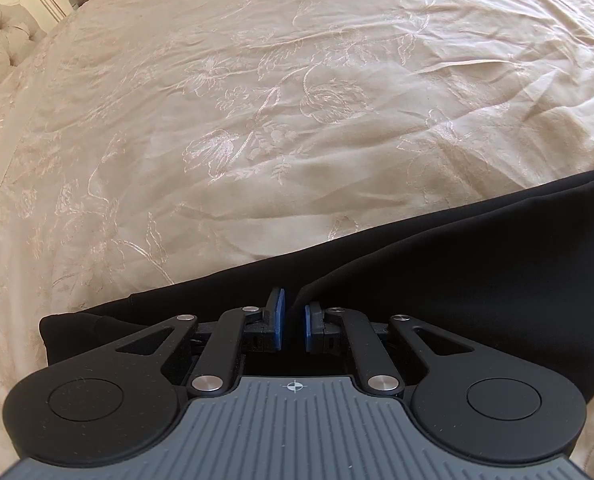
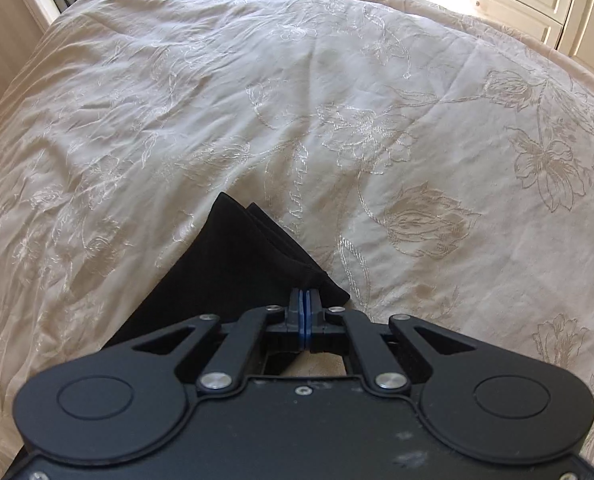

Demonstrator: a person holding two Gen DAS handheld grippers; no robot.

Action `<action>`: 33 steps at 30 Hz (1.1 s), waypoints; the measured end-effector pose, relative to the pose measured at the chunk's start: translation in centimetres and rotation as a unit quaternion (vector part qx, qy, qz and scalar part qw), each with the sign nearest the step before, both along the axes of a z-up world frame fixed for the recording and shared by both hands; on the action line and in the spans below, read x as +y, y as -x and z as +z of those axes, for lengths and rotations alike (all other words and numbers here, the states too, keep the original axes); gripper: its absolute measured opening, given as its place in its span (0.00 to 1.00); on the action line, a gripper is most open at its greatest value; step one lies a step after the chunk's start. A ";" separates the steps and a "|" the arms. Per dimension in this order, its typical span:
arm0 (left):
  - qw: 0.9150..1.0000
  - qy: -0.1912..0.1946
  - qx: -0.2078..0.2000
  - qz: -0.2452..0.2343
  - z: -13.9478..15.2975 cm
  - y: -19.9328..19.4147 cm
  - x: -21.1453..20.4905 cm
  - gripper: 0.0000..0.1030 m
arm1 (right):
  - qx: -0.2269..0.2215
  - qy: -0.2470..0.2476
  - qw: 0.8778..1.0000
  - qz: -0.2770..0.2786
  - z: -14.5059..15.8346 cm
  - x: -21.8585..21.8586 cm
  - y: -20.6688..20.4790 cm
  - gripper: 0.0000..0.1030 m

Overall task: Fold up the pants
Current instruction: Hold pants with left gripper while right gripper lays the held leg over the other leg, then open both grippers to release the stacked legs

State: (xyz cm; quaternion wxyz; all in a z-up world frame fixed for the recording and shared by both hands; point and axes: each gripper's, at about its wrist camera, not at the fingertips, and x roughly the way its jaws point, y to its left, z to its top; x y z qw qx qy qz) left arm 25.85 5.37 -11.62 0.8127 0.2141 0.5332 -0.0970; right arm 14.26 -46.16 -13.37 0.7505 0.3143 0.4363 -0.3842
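Black pants are lying on the bedspread, long axis running between both grippers: left gripper is pinching a fabric ridge, right gripper is pressing together on the hem corner.

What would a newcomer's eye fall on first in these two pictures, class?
The black pants stand out, lying dark across the near part of the cream embroidered bedspread. Next come the blue pads: the left gripper pinches a fold of that cloth, and the right gripper is shut at the pants' narrow end.
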 end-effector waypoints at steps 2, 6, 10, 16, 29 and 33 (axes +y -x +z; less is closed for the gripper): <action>1.000 0.003 -0.002 0.001 0.2 -0.2 0.1 0.09 | -0.008 0.008 1.000 0.000 0.6 0.2 -0.1 0.02; 1.000 0.008 -0.008 0.009 0.3 -0.9 0.0 0.09 | -0.011 0.006 1.000 -0.003 0.7 0.1 -0.2 0.02; 0.999 -0.001 0.050 0.001 -1.3 -2.3 -0.3 0.10 | 0.037 -0.008 0.999 0.010 -1.0 -0.1 -1.3 0.05; 0.997 0.049 0.056 0.036 2.2 -3.8 1.1 0.11 | 0.006 0.025 0.999 0.036 2.6 2.1 -0.2 0.23; 0.989 -0.016 0.131 -0.062 2.6 -6.1 -0.9 0.32 | -0.068 0.005 0.985 0.159 7.2 11.1 0.7 0.23; 0.995 0.003 0.094 -0.031 4.9 -7.2 -1.0 0.32 | -0.076 -0.015 0.977 0.197 7.4 13.6 1.0 0.23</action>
